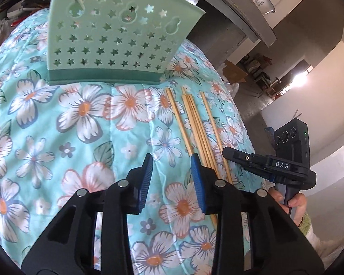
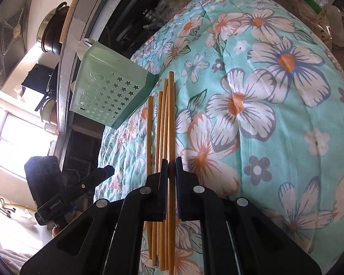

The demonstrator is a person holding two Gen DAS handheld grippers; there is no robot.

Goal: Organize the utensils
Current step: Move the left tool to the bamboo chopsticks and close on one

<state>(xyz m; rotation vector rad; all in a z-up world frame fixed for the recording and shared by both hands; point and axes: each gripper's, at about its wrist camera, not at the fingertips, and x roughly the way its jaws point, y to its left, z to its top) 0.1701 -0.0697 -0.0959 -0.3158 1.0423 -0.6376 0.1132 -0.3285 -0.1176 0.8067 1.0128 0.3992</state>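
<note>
Floral quilt (image 1: 80,119), bright window (image 2: 16,137), white walls (image 1: 321,73)

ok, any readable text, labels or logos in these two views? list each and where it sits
"DAS": white letters on a small plate on the body of the right tongs, seen from the left wrist view.
A printed mark on the body of the left tongs, seen from the right wrist view: too small and blurred to read.
Green utensil holder: star and gourd cut-outs only, no text.
Floral cloth: no text.
</note>
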